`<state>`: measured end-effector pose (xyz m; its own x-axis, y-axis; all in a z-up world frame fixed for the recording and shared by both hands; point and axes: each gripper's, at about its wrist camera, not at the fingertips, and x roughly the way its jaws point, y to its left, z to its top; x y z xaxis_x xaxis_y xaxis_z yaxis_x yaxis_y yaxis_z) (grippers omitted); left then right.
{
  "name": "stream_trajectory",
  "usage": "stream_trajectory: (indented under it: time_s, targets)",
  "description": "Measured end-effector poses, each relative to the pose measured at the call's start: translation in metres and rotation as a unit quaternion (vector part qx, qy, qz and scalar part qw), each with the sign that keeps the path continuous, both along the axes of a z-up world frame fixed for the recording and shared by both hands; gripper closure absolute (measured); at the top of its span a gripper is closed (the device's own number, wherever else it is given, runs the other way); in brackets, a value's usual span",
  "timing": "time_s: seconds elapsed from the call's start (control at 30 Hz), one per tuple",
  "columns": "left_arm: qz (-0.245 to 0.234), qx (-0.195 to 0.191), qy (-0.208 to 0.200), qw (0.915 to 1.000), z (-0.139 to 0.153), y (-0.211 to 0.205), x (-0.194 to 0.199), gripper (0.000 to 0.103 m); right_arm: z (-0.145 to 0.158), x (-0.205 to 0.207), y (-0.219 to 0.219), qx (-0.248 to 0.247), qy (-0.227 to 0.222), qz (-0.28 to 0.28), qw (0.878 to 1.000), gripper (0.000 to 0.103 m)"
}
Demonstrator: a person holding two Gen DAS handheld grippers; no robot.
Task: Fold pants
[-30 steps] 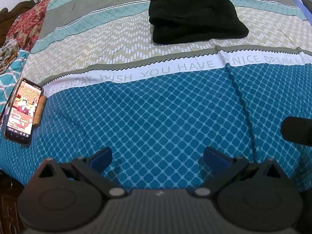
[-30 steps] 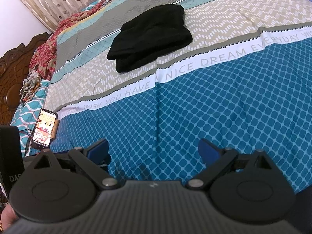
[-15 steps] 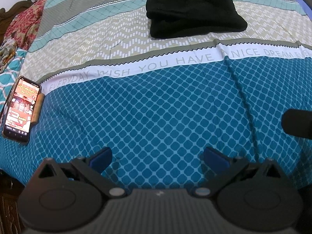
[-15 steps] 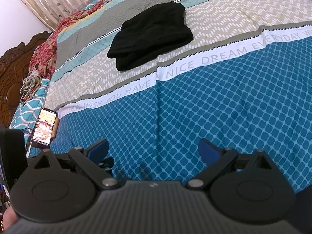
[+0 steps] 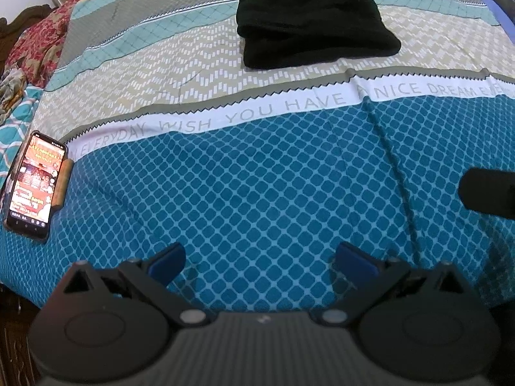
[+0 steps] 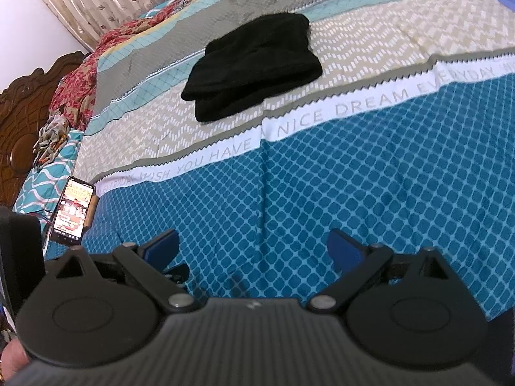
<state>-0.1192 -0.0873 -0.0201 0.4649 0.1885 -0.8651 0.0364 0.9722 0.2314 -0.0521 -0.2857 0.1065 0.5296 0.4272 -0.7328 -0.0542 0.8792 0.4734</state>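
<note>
Claws sit nearest: the left claw (image 5: 259, 257) and right claw (image 6: 254, 247) both gape wide, holding nothing, above the blue-checked bedsheet (image 5: 257, 186). A phone (image 5: 33, 185) lies at the bed's left edge. Farther off, the black pants (image 5: 309, 24) rest in a compact folded stack; folding looks finished.

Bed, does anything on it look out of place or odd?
Only the phone, lit and lying at the bedspread's left edge. The black pants sit folded and fairly tidy on the beige band; nothing spilled or damaged.
</note>
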Motion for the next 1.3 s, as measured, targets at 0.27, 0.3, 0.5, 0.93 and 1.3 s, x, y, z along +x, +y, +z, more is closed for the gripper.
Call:
stream_trajectory:
  time_s: [0.27, 0.3, 0.5, 0.93, 1.3]
  targets:
    - [-0.008, 0.000, -0.014, 0.9999, 0.009, -0.006, -0.005, 0.000, 0.011, -0.003, 0.005, -0.022, -0.040, 0.001, 0.999, 0.003]
    - [-0.009, 0.000, -0.015, 0.9998, 0.009, -0.007, -0.005, 0.000, 0.012, -0.003, 0.005, -0.024, -0.044, 0.000, 0.999, 0.003]
    - [-0.011, 0.001, -0.019, 0.9998, 0.012, -0.007, -0.006, 0.000, 0.014, -0.002, 0.008, -0.032, -0.056, 0.000, 0.998, 0.003]
    - [-0.007, 0.003, -0.014, 0.9999, 0.008, -0.007, -0.005, 0.000, 0.011, -0.002, 0.010, -0.027, -0.047, -0.004, 0.999, 0.003]
    - [-0.007, 0.002, -0.015, 0.9999, 0.011, -0.007, -0.006, 0.000, 0.012, -0.002, 0.008, -0.028, -0.052, -0.005, 0.998, 0.003]
